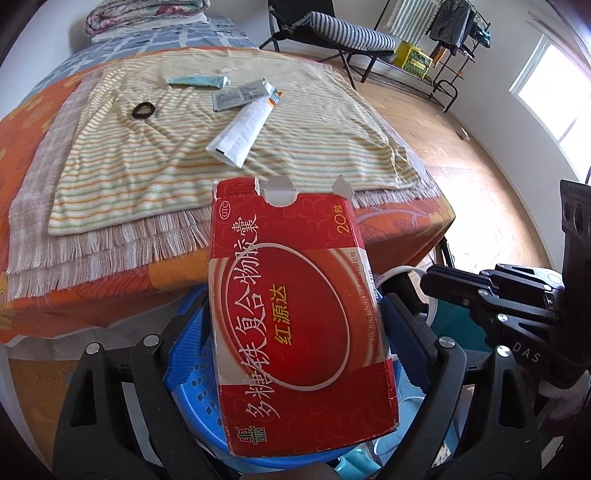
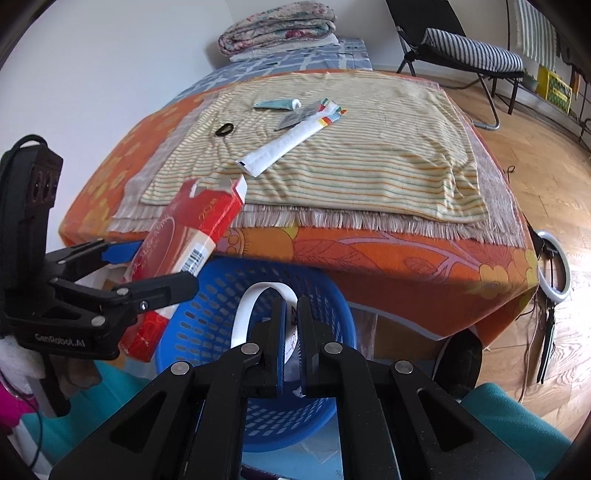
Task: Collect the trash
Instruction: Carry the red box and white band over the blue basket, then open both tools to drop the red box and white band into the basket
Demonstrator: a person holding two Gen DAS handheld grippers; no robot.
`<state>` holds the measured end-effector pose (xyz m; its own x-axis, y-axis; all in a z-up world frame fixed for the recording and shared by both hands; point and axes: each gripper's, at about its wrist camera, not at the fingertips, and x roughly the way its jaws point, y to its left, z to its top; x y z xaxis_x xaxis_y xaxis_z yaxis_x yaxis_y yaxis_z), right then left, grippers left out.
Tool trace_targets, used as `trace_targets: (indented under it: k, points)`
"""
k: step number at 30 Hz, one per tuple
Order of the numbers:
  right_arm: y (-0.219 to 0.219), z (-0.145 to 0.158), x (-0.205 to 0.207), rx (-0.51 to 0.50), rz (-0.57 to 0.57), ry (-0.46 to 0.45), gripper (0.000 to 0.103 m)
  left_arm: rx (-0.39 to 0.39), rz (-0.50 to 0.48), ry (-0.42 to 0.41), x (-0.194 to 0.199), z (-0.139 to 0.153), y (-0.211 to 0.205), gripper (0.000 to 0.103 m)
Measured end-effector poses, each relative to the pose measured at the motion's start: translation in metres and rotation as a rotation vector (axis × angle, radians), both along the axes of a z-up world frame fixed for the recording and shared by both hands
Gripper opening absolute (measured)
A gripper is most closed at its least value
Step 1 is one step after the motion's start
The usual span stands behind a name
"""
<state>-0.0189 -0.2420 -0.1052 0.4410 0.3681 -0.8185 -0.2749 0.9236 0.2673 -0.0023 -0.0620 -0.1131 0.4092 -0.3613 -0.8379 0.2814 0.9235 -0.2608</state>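
Observation:
My left gripper (image 2: 162,266) is shut on a flattened red medicine box (image 1: 299,314), also in the right wrist view (image 2: 184,236), and holds it above the left rim of a blue perforated basket (image 2: 221,295). The basket shows under the box in the left wrist view (image 1: 192,387). My right gripper (image 2: 291,325) hangs over the basket with its jaws nearly together and nothing between them; it shows at the right in the left wrist view (image 1: 454,288). On the striped cloth lie a white toothpaste box (image 1: 240,129), a teal tube (image 1: 197,81), a grey wrapper (image 1: 232,98) and a black ring (image 1: 143,110).
The bed (image 2: 406,258) with an orange cover stands behind the basket. A folded quilt (image 2: 277,26) lies at its far end. A folding chair (image 2: 472,48) and a rack (image 1: 443,44) stand on the wooden floor. A ring light (image 2: 554,266) leans at the bed's right corner.

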Motion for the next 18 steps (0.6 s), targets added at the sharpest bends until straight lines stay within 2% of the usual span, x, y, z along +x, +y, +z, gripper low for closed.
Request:
trace_targets:
  k: [2, 4, 6, 8, 13, 15, 18]
  points:
    - [-0.001, -0.003, 0.000, 0.006, -0.007, 0.017, 0.005, 0.002, 0.000, 0.010, -0.001, -0.002, 0.001, 0.091]
    - [-0.002, -0.006, 0.002, 0.011, -0.011, 0.036, 0.012, 0.003, 0.002, 0.021, -0.001, -0.004, 0.002, 0.091]
    - [-0.002, -0.008, 0.003, 0.023, -0.012, 0.050, 0.030, 0.002, 0.009, 0.027, -0.002, -0.005, 0.005, 0.091]
    - [-0.003, -0.008, 0.002, 0.031, -0.014, 0.050, 0.036, -0.001, 0.021, 0.030, -0.002, -0.006, 0.009, 0.091]
    - [0.000, -0.008, 0.002, 0.027, -0.011, 0.049, 0.038, -0.010, 0.041, 0.035, -0.001, -0.006, 0.017, 0.091]
    - [0.001, -0.009, 0.002, 0.025, -0.012, 0.054, 0.045, -0.008, 0.045, 0.031, 0.000, -0.005, 0.018, 0.091]
    - [0.001, -0.008, 0.004, 0.027, -0.018, 0.054, 0.047, -0.019, 0.056, 0.015, 0.004, 0.002, 0.022, 0.091]
